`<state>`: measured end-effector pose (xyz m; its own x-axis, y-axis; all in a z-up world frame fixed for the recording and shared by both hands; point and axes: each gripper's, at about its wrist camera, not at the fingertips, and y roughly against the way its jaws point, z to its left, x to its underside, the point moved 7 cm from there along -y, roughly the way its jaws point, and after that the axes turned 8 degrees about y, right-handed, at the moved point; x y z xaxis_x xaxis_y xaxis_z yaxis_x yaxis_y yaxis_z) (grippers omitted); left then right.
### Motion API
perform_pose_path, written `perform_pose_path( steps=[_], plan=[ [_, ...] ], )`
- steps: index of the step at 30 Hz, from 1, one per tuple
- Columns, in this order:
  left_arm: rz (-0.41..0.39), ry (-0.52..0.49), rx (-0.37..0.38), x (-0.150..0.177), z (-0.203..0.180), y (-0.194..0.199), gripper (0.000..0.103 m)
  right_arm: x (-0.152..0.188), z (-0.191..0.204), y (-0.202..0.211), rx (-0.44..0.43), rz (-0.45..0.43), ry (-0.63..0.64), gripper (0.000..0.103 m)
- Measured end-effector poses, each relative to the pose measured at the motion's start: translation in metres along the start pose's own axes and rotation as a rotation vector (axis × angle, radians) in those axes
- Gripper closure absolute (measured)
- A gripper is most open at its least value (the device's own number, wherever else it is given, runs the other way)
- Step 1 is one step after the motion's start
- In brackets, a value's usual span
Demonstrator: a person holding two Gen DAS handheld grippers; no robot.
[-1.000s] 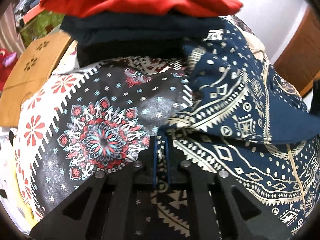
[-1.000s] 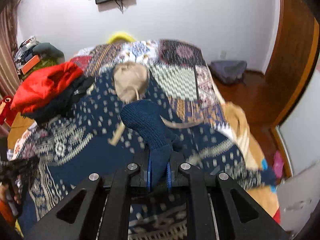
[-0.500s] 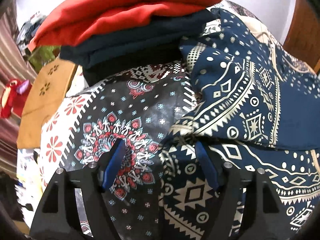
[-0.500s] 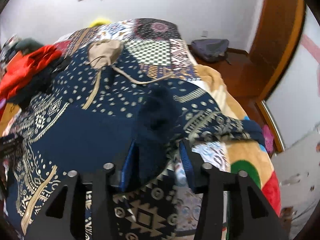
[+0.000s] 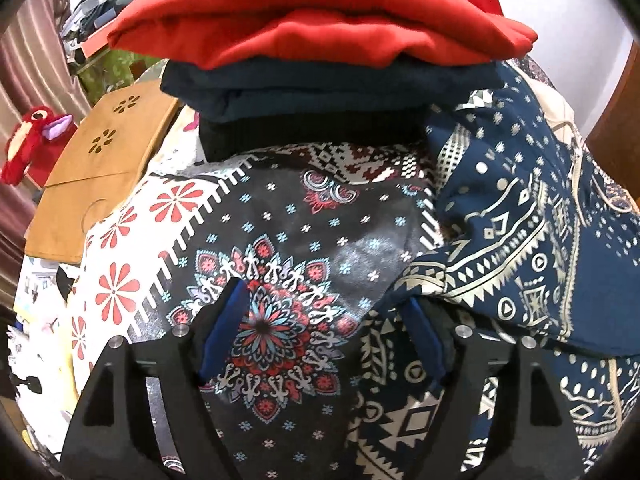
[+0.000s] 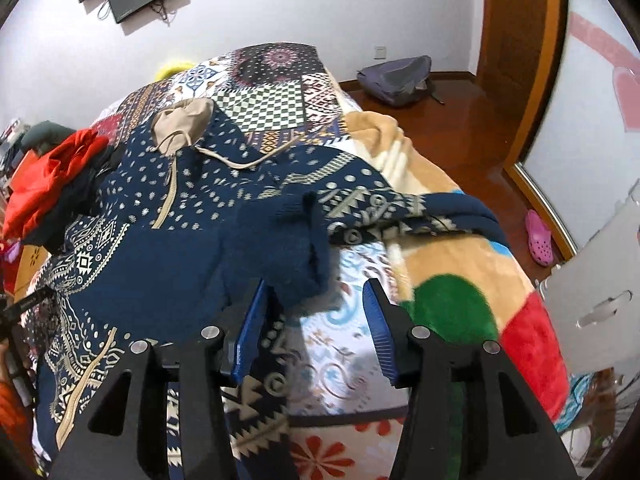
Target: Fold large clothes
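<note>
A navy hoodie with a cream pattern lies spread on the bed, its beige-lined hood at the far end. My right gripper is open; the hoodie's plain navy sleeve cuff lies loose between its fingers, nearer the left one, and neither pad presses on it. My left gripper hovers over the patterned bedspread with its jaws opening. Nothing sits between them but the bedspread. The hoodie's edge lies beside its right finger.
A stack of folded clothes, red over navy, sits on the bed beyond the left gripper. A wooden board and a red plush toy stand at the left. A backpack and a pink shoe lie on the floor.
Both grippers were shut on the hoodie's cloth and have let go. The sleeve cuff dropped from the right gripper onto the garment. The right gripper swung sideways.
</note>
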<state>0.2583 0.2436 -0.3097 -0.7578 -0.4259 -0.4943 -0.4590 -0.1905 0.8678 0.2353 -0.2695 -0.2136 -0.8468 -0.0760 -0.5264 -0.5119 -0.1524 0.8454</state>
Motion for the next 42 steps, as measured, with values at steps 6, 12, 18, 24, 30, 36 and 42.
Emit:
perform_pose_path(
  steps=[6,12,18,24,30,36,42],
  plan=[
    [0.009,-0.068,-0.013,0.010,-0.004,0.013,0.025,0.000,-0.020,0.017,0.048,-0.016,-0.005,0.057],
    [-0.034,-0.131,0.040,0.009,-0.021,0.053,0.025,-0.013,-0.044,0.039,0.037,-0.071,-0.054,0.056],
    [-0.120,-0.172,0.108,-0.007,-0.058,0.094,0.022,-0.029,-0.080,0.045,-0.001,-0.127,-0.182,0.049],
    [-0.162,-0.230,0.173,-0.018,-0.112,0.109,0.020,-0.032,-0.123,0.019,-0.020,-0.096,-0.327,0.048],
    [-0.127,-0.289,0.222,-0.010,-0.161,0.095,0.020,-0.028,-0.148,-0.026,-0.095,-0.009,-0.475,0.048],
    [-0.079,-0.333,0.220,0.008,-0.184,0.074,0.020,-0.023,-0.163,-0.073,-0.140,0.077,-0.594,0.048],
    [-0.039,-0.336,0.191,0.017,-0.183,0.053,0.020,-0.025,-0.169,-0.106,-0.122,0.140,-0.612,0.051]
  ],
)
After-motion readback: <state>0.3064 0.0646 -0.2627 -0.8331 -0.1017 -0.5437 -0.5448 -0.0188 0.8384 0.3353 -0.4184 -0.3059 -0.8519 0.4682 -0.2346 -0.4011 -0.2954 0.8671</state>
